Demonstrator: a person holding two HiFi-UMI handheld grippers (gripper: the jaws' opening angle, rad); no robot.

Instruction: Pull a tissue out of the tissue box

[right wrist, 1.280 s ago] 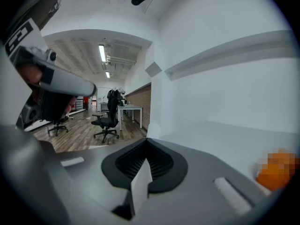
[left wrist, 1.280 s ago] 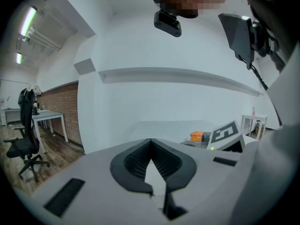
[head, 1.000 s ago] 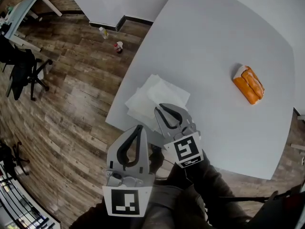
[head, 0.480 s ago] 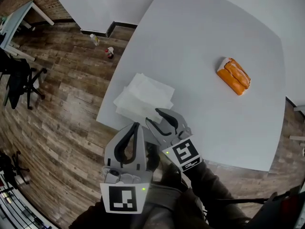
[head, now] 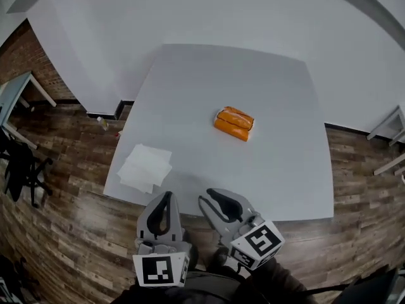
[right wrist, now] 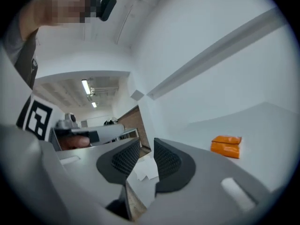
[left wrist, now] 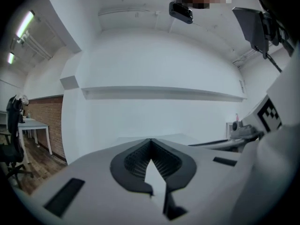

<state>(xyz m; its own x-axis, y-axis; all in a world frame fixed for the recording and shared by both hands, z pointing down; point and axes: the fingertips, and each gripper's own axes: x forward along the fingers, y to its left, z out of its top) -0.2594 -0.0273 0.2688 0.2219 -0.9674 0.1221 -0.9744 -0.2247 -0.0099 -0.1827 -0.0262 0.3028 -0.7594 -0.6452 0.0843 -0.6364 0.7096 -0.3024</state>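
Across most of the head view spreads the wood floor (head: 63, 233), with a white table (head: 278, 138) standing on it against pale walls. Off to the left sit a dark chair (head: 19, 170) and a light desk (head: 16, 94), with a brick wall (head: 31, 49) behind them.

Both grippers are held just off the table's near edge, well apart from everything on it. The left gripper (head: 166, 198) is on the left. Its own view shows its tips (left wrist: 150, 140) pressed together with nothing between them, pointing across the tabletop toward the far wall. The right gripper (head: 214, 196) sits just beside it. Its jaws stand apart with a clear gap (right wrist: 146, 142) and are closing, with nothing between the pads.

The tissue box (head: 234, 123), an orange pack, lies near the table's middle, untouched. In the right gripper view it shows off to the right (right wrist: 226, 146).

A loose pile of white tissues (head: 145, 167) lies near the table's front left corner, seen far off through the right gripper's gap (right wrist: 145, 170).

A small bottle (head: 102, 123) stands on the floor by the wall.
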